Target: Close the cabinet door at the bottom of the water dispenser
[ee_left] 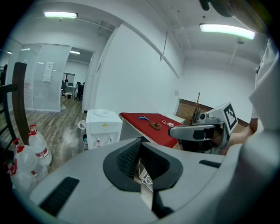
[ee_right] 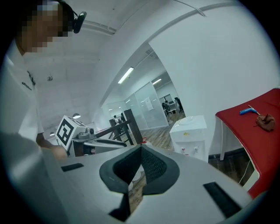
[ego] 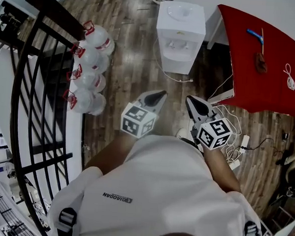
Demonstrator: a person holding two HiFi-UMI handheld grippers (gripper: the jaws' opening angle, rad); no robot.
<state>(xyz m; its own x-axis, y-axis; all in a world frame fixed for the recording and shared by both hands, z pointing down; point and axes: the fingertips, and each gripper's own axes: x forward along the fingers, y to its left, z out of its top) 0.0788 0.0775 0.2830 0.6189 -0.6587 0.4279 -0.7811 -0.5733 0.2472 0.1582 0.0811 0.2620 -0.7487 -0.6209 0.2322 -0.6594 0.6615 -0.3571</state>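
The left tongs and right tongs are each pressed together on nothing, held side by side low before the person. Well apart ahead, the white water dispenser stands on the wood floor, just beside the red surface. Its bottom cabinet door cannot be made out.

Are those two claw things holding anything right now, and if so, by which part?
Nothing is held. The left gripper and the right gripper both have their jaws closed together on nothing, apart from the water dispenser.
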